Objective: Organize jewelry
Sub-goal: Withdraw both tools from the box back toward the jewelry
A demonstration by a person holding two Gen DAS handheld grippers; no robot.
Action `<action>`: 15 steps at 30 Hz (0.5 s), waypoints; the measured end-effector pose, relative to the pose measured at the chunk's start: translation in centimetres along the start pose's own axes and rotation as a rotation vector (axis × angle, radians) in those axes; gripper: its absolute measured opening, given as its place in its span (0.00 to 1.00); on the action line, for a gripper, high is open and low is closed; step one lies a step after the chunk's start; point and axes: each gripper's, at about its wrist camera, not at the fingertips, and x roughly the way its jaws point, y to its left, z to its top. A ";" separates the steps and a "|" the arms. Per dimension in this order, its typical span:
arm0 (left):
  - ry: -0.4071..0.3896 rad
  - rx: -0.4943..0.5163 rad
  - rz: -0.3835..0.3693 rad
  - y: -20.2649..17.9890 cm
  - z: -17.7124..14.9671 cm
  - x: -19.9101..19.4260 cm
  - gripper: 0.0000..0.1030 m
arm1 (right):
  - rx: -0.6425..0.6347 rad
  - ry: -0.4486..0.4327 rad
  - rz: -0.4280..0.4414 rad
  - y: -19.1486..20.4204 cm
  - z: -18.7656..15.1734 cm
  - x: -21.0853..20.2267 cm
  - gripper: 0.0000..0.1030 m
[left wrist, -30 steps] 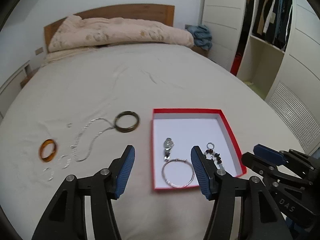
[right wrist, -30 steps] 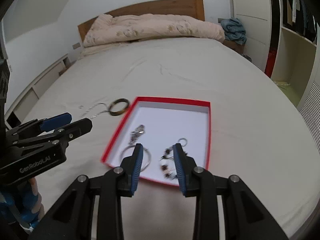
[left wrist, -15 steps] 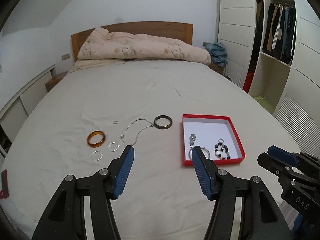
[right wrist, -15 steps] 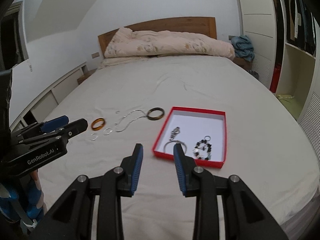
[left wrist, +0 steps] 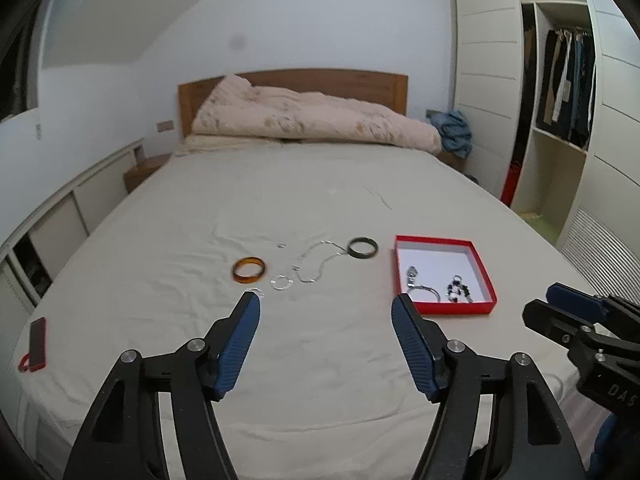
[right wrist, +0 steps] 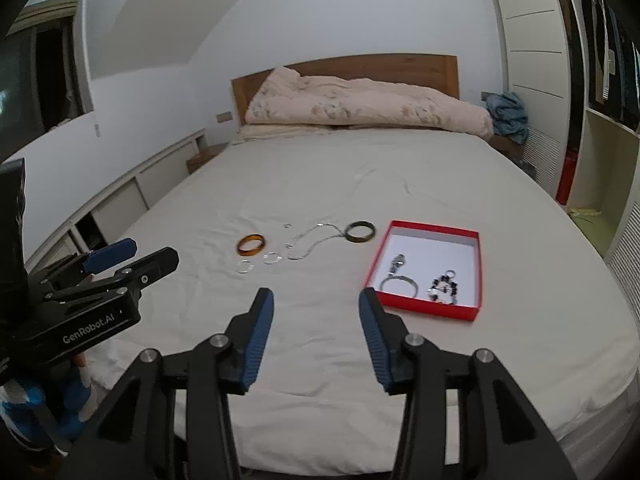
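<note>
Left wrist: red box [left wrist: 480, 261] beyond right-hand tongs [left wrist: 536, 312].

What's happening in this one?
A person with a gripper in each hand is sorting jewelry on a bed into a red box. The box holds a watch, a hoop and a beaded piece. Two bangles, a chain and small rings lie loose. The left gripper and right gripper hover open, empty.
</note>
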 end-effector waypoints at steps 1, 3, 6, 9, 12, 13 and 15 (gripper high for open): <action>-0.008 -0.007 0.006 0.4 -0.2 -0.6 0.67 | -0.004 -0.003 0.004 0.4 -0.1 -0.4 0.43; -0.022 -0.021 0.020 1.3 -0.5 -1.6 0.67 | -0.016 -0.008 0.003 1.1 -0.4 -1.0 0.43; -0.038 -0.035 0.034 2.3 -0.9 -2.9 0.67 | -0.031 -0.017 0.008 2.2 -0.6 -2.0 0.43; -0.050 -0.050 0.053 3.3 -1.2 -3.8 0.68 | -0.051 -0.027 0.012 3.2 -0.8 -2.7 0.43; -0.060 -0.074 0.076 4.5 -1.5 -4.4 0.68 | -0.074 -0.030 0.024 4.4 -0.9 -3.1 0.43; -0.065 -0.083 0.087 5.0 -1.6 -4.5 0.68 | -0.080 -0.030 0.028 4.8 -1.0 -3.1 0.43; -0.077 -0.103 0.115 6.2 -2.0 -4.7 0.68 | -0.096 -0.027 0.038 5.5 -1.0 -3.0 0.43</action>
